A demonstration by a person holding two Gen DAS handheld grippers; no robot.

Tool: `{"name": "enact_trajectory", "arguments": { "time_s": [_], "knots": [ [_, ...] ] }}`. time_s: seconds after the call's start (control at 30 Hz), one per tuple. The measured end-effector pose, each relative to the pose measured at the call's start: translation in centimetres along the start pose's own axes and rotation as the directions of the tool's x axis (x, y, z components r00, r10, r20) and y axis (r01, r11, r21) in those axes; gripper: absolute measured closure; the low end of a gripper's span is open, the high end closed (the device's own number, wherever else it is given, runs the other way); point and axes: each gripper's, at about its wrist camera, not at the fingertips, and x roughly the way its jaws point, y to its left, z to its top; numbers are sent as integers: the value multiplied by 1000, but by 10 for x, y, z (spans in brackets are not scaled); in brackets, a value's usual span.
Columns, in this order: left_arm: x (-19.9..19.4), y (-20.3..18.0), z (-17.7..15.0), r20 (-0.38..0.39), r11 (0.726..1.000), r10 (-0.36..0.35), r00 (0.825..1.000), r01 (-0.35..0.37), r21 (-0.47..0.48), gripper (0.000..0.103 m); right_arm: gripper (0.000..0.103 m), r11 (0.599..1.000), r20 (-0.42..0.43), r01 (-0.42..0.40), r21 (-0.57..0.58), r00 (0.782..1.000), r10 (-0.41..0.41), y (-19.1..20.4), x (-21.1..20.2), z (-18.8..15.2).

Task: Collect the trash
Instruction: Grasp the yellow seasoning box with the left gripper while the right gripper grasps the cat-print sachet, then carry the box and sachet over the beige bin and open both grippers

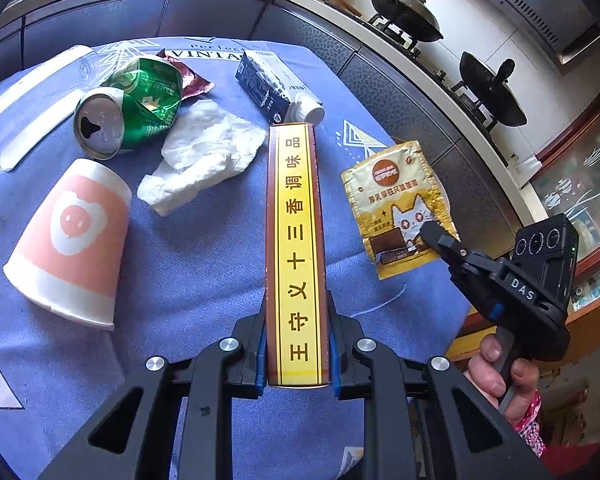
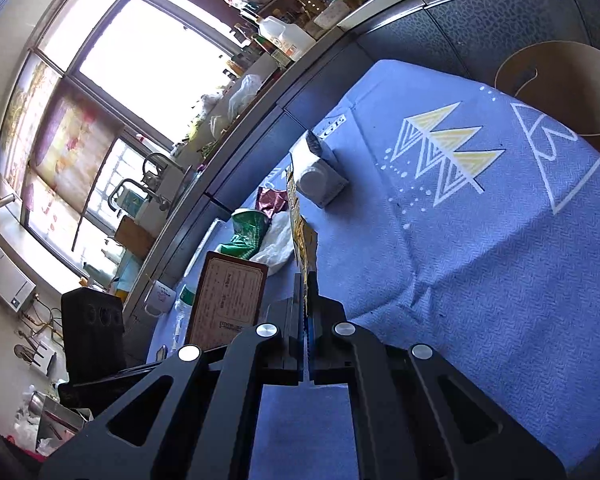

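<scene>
My left gripper (image 1: 298,344) is shut on a long yellow and brown spice box (image 1: 296,240), held above the blue tablecloth (image 1: 204,264). My right gripper (image 2: 306,296) is shut on a yellow cat-print sachet (image 1: 396,204), seen edge-on in the right wrist view (image 2: 300,224). On the cloth lie a pink and white paper cup (image 1: 68,240), a crushed green can (image 1: 128,108), a crumpled white tissue (image 1: 200,156), a dark milk carton (image 1: 276,88), a maroon wrapper (image 1: 192,80) and a clear plastic bottle (image 1: 32,100).
A brown paper bin (image 2: 560,84) stands past the table's far edge in the right wrist view. A counter with two woks (image 1: 488,88) runs behind the table. A sink, window and cluttered counter (image 2: 220,112) show in the right wrist view.
</scene>
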Motion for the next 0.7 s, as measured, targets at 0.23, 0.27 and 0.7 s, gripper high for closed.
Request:
{"name": "enact_trajectory", "arguments": {
  "time_s": [0.23,0.27,0.7],
  "knots": [
    [4,-12,13,3,999,-14,1000,14,32,80,102,999,79,-23,-36,997,25,4,-21,20],
    [6,-14,15,3,999,-18,1000,18,36,80,102,999,81,-20,-39,996,23,4,-22,23],
    [50,-54,51,-82,991,-65,994,74,109,81,102,999,117,26,25,993,-29,-40,-34,39]
  ]
}}
